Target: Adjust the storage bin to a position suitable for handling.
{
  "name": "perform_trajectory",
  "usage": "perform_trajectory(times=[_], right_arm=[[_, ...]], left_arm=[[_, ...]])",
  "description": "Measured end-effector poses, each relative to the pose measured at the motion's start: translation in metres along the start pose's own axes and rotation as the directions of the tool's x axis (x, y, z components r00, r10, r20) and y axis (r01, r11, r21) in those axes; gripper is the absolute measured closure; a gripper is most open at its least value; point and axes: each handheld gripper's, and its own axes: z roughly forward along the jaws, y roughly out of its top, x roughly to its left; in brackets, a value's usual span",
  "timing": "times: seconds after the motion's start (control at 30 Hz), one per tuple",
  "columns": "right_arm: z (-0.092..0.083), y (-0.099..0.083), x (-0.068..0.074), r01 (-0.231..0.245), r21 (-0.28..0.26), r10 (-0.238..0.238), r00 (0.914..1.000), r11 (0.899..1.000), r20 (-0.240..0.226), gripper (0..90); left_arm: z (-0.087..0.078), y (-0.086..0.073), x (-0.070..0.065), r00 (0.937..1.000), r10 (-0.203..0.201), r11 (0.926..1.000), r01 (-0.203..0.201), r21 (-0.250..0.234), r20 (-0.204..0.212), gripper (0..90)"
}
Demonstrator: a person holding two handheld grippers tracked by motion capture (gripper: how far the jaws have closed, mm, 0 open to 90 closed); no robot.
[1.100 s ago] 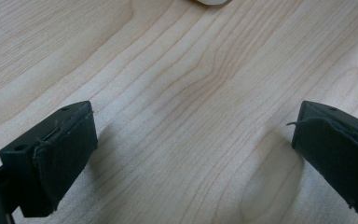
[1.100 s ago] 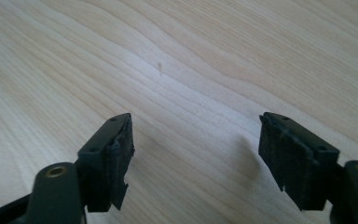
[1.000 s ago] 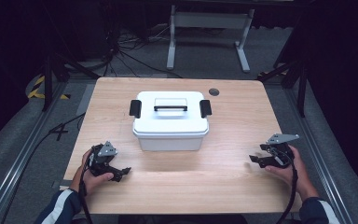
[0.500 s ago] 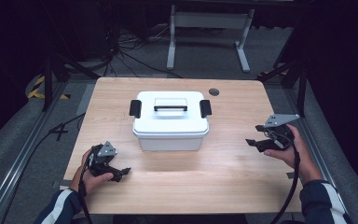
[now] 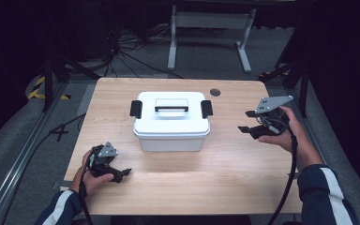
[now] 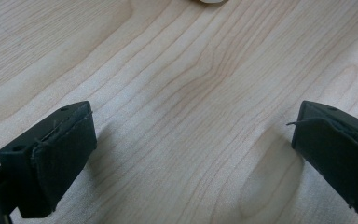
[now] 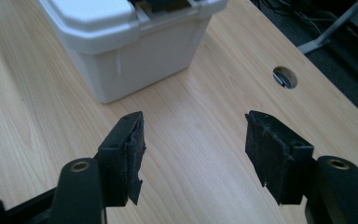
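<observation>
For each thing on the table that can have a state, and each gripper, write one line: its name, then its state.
White box: lid on, upright, untouched.
Box handle: folded flat on the lid.
Side latches: down against the box.
Left gripper: open, nothing between its jaws, low over the table.
Right gripper: open, nothing between its jaws, pointing at the box; its jaws have just been closing.

Your left black two-jaw tongs (image 5: 122,172) sit low by your left hand (image 5: 93,172), jaws spread wide and empty. Your right black tongs (image 5: 249,121) are raised, jaws just narrowing, nothing between.
</observation>
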Motion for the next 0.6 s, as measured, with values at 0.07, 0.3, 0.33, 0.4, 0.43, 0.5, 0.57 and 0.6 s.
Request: perform_trajectory(times=[0.07, 0.3, 0.33, 0.4, 0.43, 0.5, 0.57, 0.6], right_arm=[[0.0, 0.003, 0.0, 0.007, -0.001, -0.007, 1.0, 1.0, -0.001, 38.0], [0.005, 0.038, 0.003, 0.084, 0.013, -0.084, 0.9964, 0.996, -0.017, 39.8], [0.006, 0.043, 0.004, 0.098, 0.014, -0.097, 0.9951, 0.995, -0.017, 40.0], [0.009, 0.052, 0.006, 0.119, 0.023, -0.118, 0.9927, 0.993, -0.023, 40.5], [0.011, 0.057, 0.007, 0.125, 0.022, -0.125, 0.9918, 0.992, -0.025, 40.8], [0.014, 0.064, 0.009, 0.144, 0.03, -0.143, 0.9894, 0.989, -0.027, 41.2], [0.017, 0.072, 0.01, 0.159, 0.029, -0.158, 0.9868, 0.987, -0.035, 41.7], [0.018, 0.076, 0.011, 0.166, 0.032, -0.165, 0.9857, 0.986, -0.035, 41.8]], left_arm=[[0.0, 0.0, 0.0, 1.0, 0.0, 1.0, 0.0, 0.0, 0.0, 0.2], [0.0, 0.0, 0.0, 1.0, 0.0, 1.0, 0.0, 0.0, 0.0, 0.2], [0.0, 0.0, 0.0, 1.0, 0.0, 1.0, 0.0, 0.0, 0.0, 0.2], [0.0, 0.0, 0.0, 1.0, 0.0, 1.0, 0.0, 0.0, 0.0, 0.3], [0.0, 0.0, 0.0, 1.0, 0.0, 1.0, 0.0, 0.0, 0.0, 0.2], [0.0, 0.0, 0.0, 1.0, 0.0, 1.0, 0.0, 0.0, 0.0, 0.2], [0.0, 0.0, 0.0, 1.0, 0.001, 1.0, -0.001, 0.0, 0.0, 0.2], [0.0, 0.0, 0.0, 1.0, 0.0, 1.0, 0.0, 0.001, 0.001, 0.2]])
